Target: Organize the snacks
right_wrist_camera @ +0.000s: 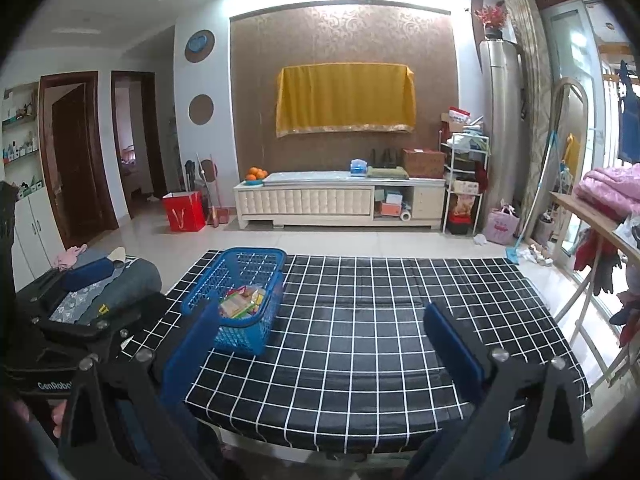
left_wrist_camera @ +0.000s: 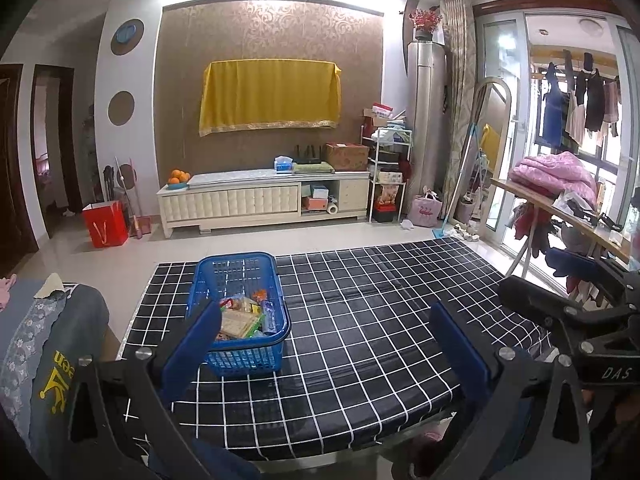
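Snacks [left_wrist_camera: 240, 318] piled inside a blue plastic basket [left_wrist_camera: 276, 322], all of them gathered in its bottom, none loose on the checked cloth. Exactly what the task would leave behind, though equally what a basket waiting to be unpacked looks like; no telling which from this one moment.

Nearest, at the bottom of each view: two blue-padded claws. Left gripper [left_wrist_camera: 326, 334] wide apart, nothing between its fingers, held low at the near edge of the table, its left pad overlapping the basket's near corner in the picture (touching or merely in front, unclear). Right gripper [right_wrist_camera: 322, 336] likewise spread and empty, level with its twin and just to the right, aimed across the bare cloth. Both probably parked side by side because neither carries anything.

Next, the table [right_wrist_camera: 380, 320] under a black cloth with white grid lines, basket standing upright on its left half, handle tipped back out of the way of the opening. Folded clothing [left_wrist_camera: 60, 328] heaped just left of the table.

Beyond, pale floor tiles, a red paper bag [left_wrist_camera: 106, 224], a low cream cabinet [left_wrist_camera: 260, 200] with a bowl of oranges [left_wrist_camera: 178, 178], and a yellow drape [left_wrist_camera: 270, 96] over something on the wall.
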`<state>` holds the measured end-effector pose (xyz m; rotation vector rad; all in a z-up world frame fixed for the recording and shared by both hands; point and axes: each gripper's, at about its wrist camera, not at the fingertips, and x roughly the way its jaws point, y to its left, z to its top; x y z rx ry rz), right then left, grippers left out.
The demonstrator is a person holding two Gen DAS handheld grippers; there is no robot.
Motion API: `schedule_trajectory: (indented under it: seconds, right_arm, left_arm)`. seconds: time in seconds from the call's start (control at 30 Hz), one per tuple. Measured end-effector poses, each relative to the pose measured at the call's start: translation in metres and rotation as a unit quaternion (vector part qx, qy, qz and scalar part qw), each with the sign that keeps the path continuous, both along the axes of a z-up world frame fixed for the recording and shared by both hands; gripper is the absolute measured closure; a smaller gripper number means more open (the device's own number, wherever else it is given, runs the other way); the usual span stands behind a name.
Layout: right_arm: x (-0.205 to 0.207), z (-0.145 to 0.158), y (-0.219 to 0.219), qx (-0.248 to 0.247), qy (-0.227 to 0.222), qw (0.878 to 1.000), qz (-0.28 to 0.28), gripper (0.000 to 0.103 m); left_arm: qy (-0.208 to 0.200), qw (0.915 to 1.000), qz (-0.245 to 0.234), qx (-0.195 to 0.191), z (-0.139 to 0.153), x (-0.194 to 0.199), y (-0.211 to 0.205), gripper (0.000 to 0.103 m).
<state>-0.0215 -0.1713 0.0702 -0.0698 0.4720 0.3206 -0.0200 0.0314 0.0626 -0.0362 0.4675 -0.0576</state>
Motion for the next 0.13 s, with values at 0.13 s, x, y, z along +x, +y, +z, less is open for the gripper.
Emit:
schedule_trajectory:
  seconds: [0.13]
  right_arm:
    - [-0.0003, -0.0002, 0.0003, 0.000, 0.000, 1.000, -0.001, 0.000]
  left_arm:
    - [0.000, 1.0000, -0.001, -0.001, -0.0006, -0.0005, -0.0004, 0.000]
